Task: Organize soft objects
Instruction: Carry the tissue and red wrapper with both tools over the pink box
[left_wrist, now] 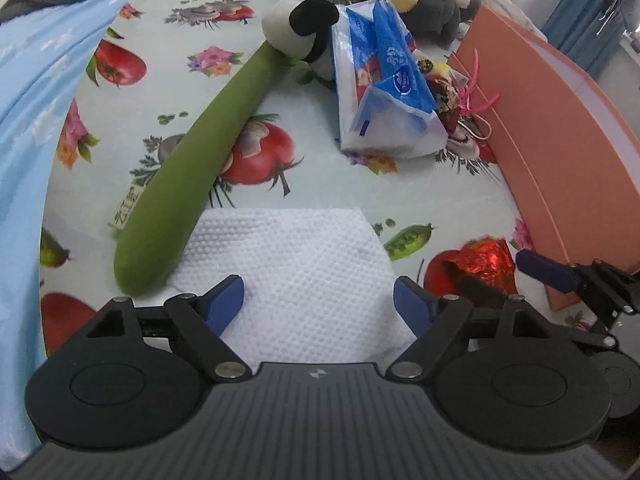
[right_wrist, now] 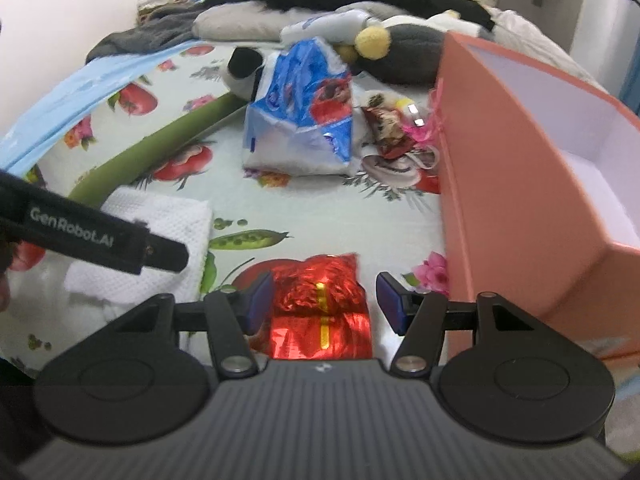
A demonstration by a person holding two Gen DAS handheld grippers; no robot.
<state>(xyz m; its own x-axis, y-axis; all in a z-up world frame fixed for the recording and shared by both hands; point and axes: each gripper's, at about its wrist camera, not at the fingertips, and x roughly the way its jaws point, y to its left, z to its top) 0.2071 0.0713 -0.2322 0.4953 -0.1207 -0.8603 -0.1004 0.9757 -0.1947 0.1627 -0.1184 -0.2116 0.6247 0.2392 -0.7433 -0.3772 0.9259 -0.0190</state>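
Soft objects lie on a fruit-print sheet (left_wrist: 304, 200): beside the open pink box (right_wrist: 520, 184), a long green plush (left_wrist: 192, 168), a tissue pack (left_wrist: 380, 92), then a white towel (left_wrist: 304, 264) under the wide-open left gripper (left_wrist: 319, 300) and red foil wrap (right_wrist: 320, 304) between the parted, untouching right gripper (right_wrist: 325, 300).

Table cover (left_wrist: 320, 184) — pale, printed with red tomatoes, green pea pods and pink flowers. Paper towel (left_wrist: 296, 268) — white, dimpled. Foil packet (right_wrist: 320, 304) is noted as shiny red with a yellow stripe. Long cushion (left_wrist: 200, 152) green; box (right_wrist: 520, 208) salmon outside, white inside; tissue pack (left_wrist: 384, 80) blue, white and red.
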